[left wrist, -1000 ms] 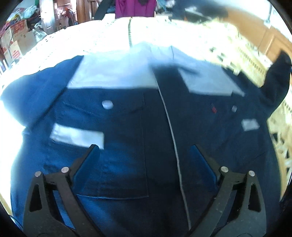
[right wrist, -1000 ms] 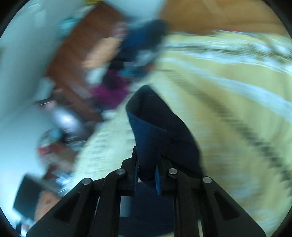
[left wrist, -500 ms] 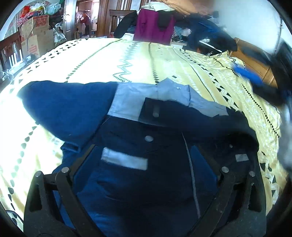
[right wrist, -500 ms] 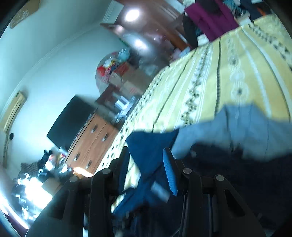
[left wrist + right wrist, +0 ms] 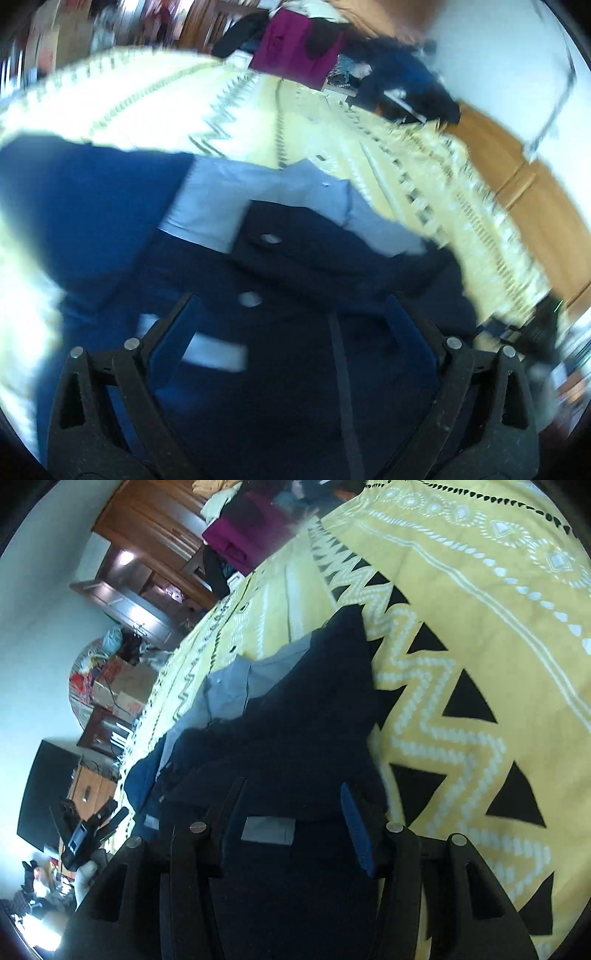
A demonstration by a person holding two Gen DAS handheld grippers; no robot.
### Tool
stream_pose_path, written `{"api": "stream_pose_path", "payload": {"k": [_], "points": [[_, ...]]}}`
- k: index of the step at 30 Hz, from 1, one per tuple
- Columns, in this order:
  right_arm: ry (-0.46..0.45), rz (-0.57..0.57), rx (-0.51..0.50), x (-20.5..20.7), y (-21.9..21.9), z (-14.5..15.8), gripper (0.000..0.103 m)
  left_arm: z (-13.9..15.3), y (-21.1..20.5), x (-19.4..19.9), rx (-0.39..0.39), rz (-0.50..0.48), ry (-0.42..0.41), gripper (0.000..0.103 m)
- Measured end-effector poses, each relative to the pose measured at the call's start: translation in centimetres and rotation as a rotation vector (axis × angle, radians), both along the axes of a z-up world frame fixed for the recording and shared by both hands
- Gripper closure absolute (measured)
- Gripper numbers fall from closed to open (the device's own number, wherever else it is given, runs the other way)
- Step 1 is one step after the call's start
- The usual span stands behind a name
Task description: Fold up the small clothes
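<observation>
Your right claw [image 5: 291,805] has just been opening: its fingers stand apart over the dark navy jacket [image 5: 295,716], with cloth lying below the gap and neither pad pressing on it. Directly between those fingers, close to the claw, sits a small pale grey patch [image 5: 268,830] sewn on the jacket; if it carries any writing, it cannot be read. Ahead of the claw the jacket's sleeve [image 5: 347,642] lies folded in across the body, its end pointing away from you, and to the left of it the light grey shoulder panel [image 5: 236,686] shows. To the right of the claw the yellow bedspread [image 5: 480,664] with its black and white zigzag pattern is bare. Far to the left, low in this view, your other claw can be seen in a gloved hand [image 5: 86,877].

Your left claw [image 5: 291,321] is spread wide, with nothing between its fingers, hanging over the same jacket [image 5: 295,369]. Just ahead of its gap are two pale round buttons [image 5: 250,298], one beyond the other, and near the left finger a pale strip [image 5: 214,354]; motion blur hides any lettering. Beyond the bedspread [image 5: 147,96], far from the claw, a magenta garment [image 5: 295,51] hangs among other clothes.
</observation>
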State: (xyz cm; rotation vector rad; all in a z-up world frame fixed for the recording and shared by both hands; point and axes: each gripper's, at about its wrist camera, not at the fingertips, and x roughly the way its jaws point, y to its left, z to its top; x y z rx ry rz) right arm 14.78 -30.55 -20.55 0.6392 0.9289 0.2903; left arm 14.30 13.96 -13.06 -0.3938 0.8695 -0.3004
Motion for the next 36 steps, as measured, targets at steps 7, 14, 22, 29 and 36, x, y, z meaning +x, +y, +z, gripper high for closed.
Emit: {"api": "stream_pose_path", "payload": {"k": [7, 14, 22, 29, 36], "points": [[-0.001, -0.010, 0.026, 0.2, -0.7, -0.8, 0.046, -3.8, -1.5, 5.8, -0.093, 0.030, 0.156, 0.038], [0.009, 0.003, 0.018, 0.0, -1.5, -1.2, 0.046, -5.1, -1.9, 6.5, -0.033, 0.121, 0.193, 0.038], [0.000, -0.018, 0.017, -0.7, -1.5, -1.4, 0.046, -2.2, -2.4, 9.5, -0.152, 0.037, 0.069, 0.096], [0.013, 0.015, 0.039, -0.8, -1.1, -1.8, 0.047, 4.3, 0.1, 6.3, -0.226, -0.080, -0.253, 0.096], [0.016, 0.055, 0.008, -0.7, -0.1, -1.0, 0.045, -9.0, 5.3, 6.6, -0.240, 0.074, 0.113, 0.091]]}}
